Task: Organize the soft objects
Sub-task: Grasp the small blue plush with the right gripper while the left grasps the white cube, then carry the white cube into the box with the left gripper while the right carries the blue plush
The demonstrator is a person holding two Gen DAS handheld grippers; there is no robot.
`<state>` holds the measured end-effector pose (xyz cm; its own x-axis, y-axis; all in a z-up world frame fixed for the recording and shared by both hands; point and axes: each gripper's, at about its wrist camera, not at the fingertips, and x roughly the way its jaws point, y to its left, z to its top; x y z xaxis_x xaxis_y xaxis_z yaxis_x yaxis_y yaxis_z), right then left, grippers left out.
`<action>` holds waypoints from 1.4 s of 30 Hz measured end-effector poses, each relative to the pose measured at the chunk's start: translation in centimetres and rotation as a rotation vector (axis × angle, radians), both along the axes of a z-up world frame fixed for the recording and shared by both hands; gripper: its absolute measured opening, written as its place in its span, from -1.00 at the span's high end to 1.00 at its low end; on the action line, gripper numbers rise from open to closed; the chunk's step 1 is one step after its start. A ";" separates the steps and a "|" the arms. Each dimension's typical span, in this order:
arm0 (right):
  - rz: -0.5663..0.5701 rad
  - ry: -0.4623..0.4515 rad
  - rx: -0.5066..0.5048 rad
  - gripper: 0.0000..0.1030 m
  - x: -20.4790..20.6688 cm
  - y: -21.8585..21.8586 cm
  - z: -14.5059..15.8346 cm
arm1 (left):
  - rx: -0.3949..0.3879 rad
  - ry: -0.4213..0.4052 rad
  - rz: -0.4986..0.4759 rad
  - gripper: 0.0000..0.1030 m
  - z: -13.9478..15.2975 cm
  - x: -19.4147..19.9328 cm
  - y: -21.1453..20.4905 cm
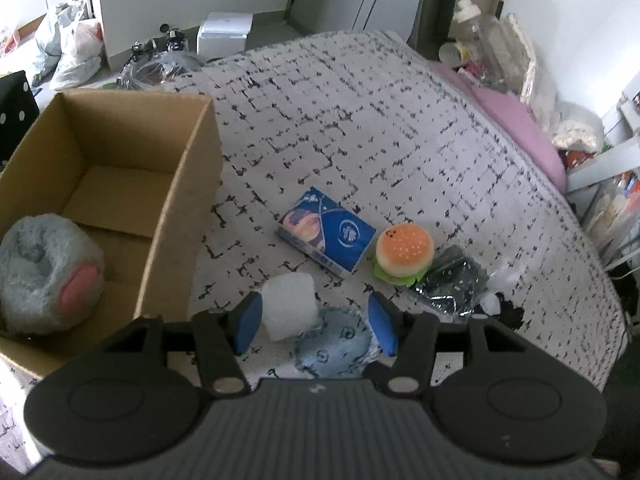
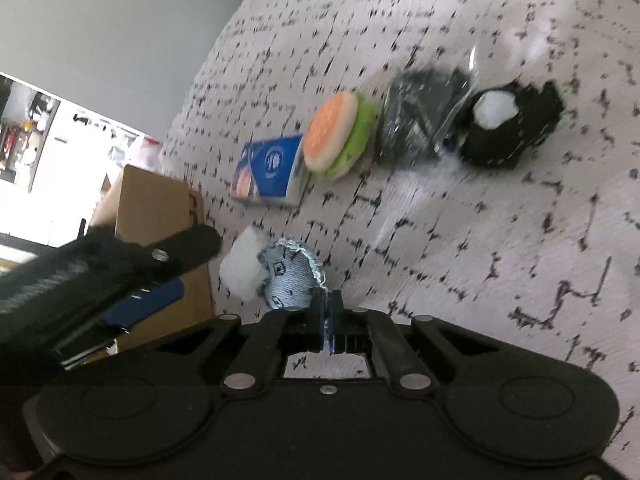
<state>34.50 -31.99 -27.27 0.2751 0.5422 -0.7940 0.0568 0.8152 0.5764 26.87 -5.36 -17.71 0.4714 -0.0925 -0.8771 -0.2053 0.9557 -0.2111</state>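
While the cardboard box [image 1: 132,184] sits at the far left of the patterned bed cover [image 1: 360,120] with a grey-blue plush [image 1: 48,276] already inside, its near wall stands close to the left gripper [image 1: 316,322], so a careless swing could knock that wall or tip the box. Spread wide, the left gripper's pads bracket a white foam block [image 1: 288,306] without pressing it; closing off-centre may squash it crooked or catch the denim piece [image 1: 336,344] lying against it. Next along sit a blue tissue pack [image 1: 326,234] and a burger toy [image 1: 404,252] touching it, then a dark foil-wrapped bundle [image 1: 452,284] (crowded, little room between them). Further right a black fuzzy item with a white patch [image 2: 508,128] lies near the bed's edge and could be nudged off. Pinched shut, the right gripper [image 2: 326,316] appears empty and hangs just beside the denim; the two tools could collide. Open cover lies beyond the row.
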 end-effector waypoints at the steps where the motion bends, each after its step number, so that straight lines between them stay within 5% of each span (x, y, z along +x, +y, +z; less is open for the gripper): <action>1: -0.011 -0.004 -0.004 0.97 0.0 -0.3 0.1 | 0.008 0.005 0.003 -0.11 -0.2 0.1 -0.2; 13: -0.152 -0.042 0.023 0.97 0.1 -4.1 1.3 | 0.131 0.071 0.049 -0.11 -2.8 0.9 -1.8; 24: -0.164 -0.072 0.080 0.97 0.1 -4.7 2.2 | 0.187 0.083 0.138 -0.11 -4.6 2.2 -2.1; 32: -0.145 -0.125 0.182 0.97 -0.3 -4.9 3.7 | 0.134 0.073 0.168 0.15 -5.1 2.1 -1.4; 42: -0.118 -0.193 0.265 0.97 -0.4 -4.6 5.5 | 0.080 -0.004 0.133 0.16 -0.6 0.1 -0.5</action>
